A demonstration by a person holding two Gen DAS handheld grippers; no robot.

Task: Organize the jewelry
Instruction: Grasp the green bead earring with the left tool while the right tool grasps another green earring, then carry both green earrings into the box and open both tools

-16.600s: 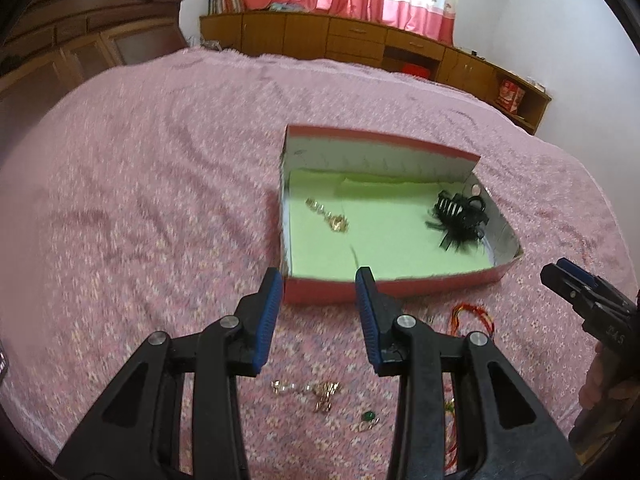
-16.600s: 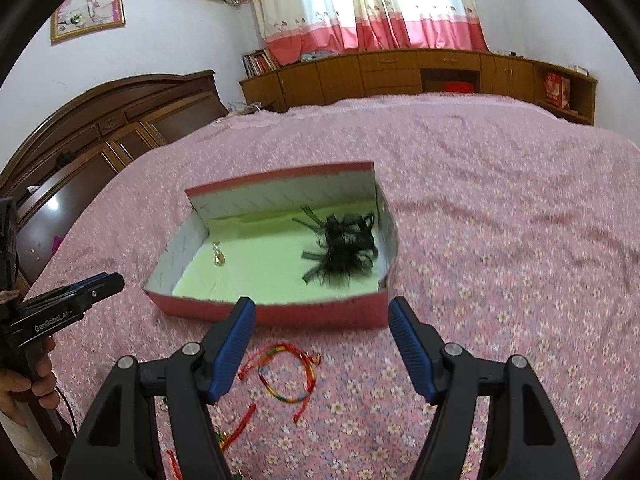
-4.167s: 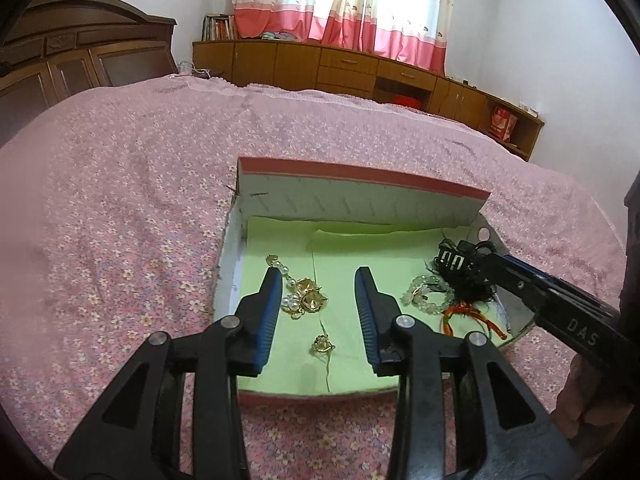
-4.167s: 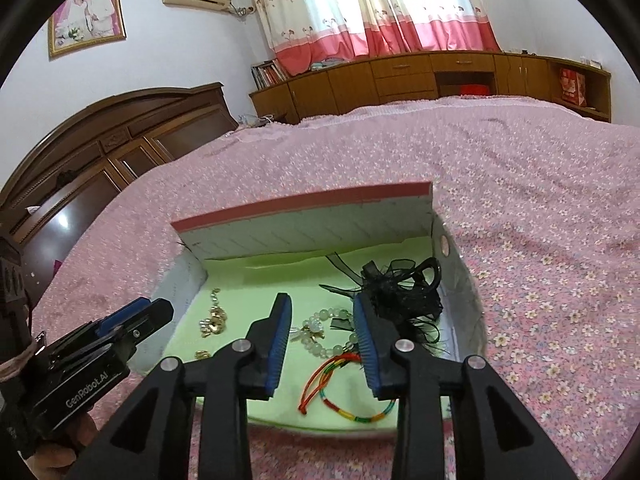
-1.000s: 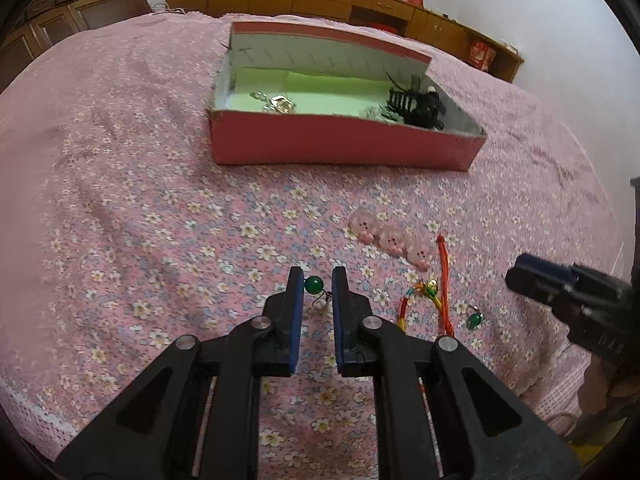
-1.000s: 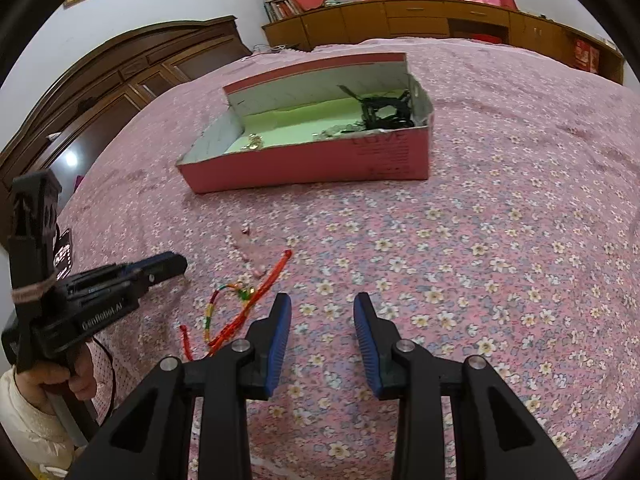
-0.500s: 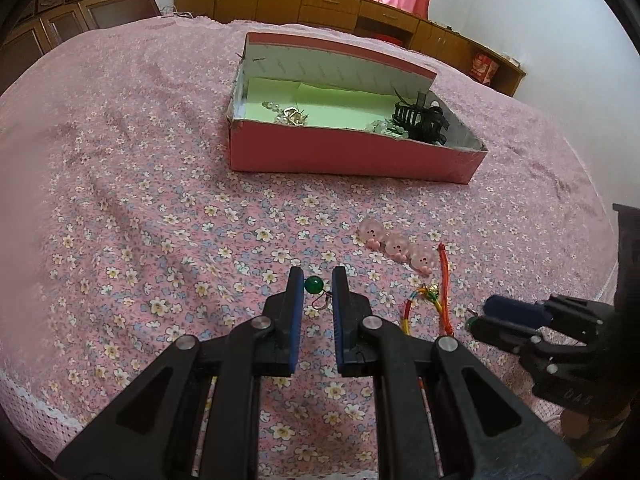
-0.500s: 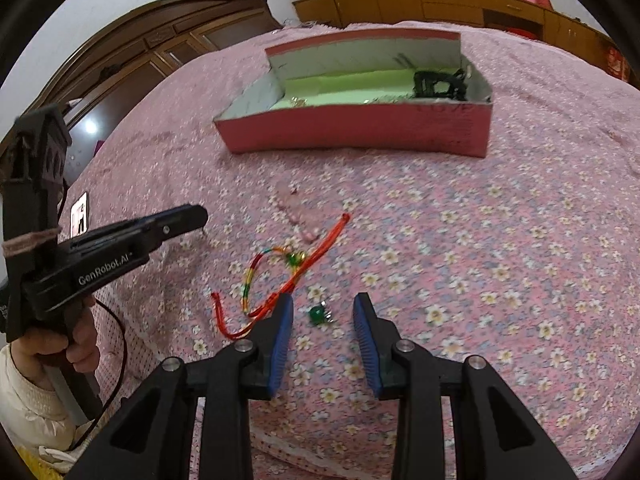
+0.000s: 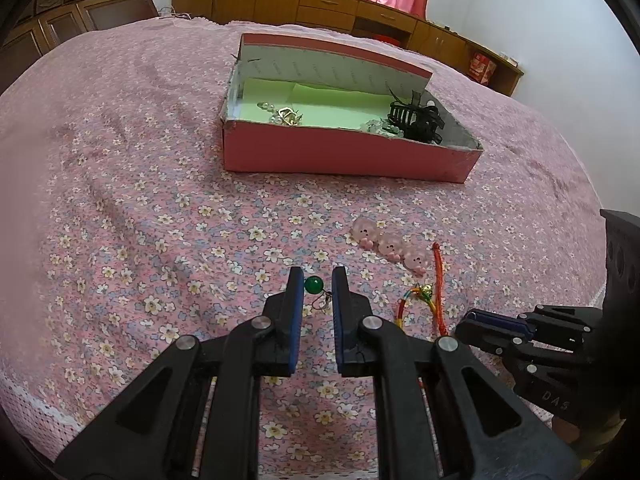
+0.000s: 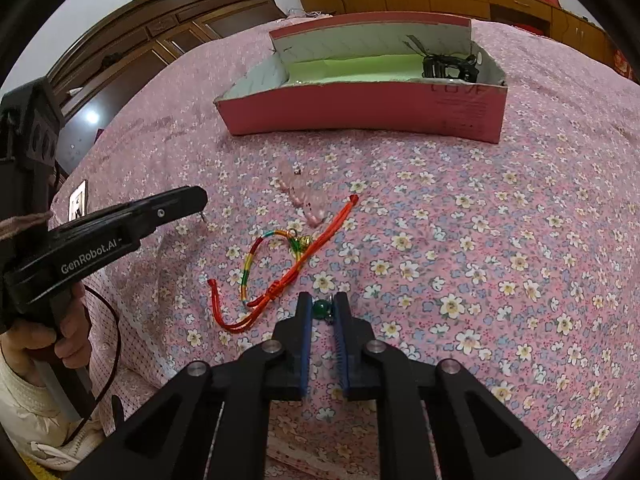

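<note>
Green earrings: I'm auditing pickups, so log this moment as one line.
left tool: shut on green earring | right tool: closing around second earring on bedspread

we see a soft matt bedspread (image 9: 140, 208) of flowered cloth, a matt cardboard box (image 9: 344, 156) lined with pale green paper, a glossy green bead (image 10: 320, 307), a woven cord bracelet (image 10: 276, 272), shiny pink plastic charms (image 9: 386, 245), and polished wooden cabinets (image 9: 320, 4) behind.

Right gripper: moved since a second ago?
Yes. The right gripper came down and left toward the red cord; its jaws are closing on a green bead, the box farther off.
</note>
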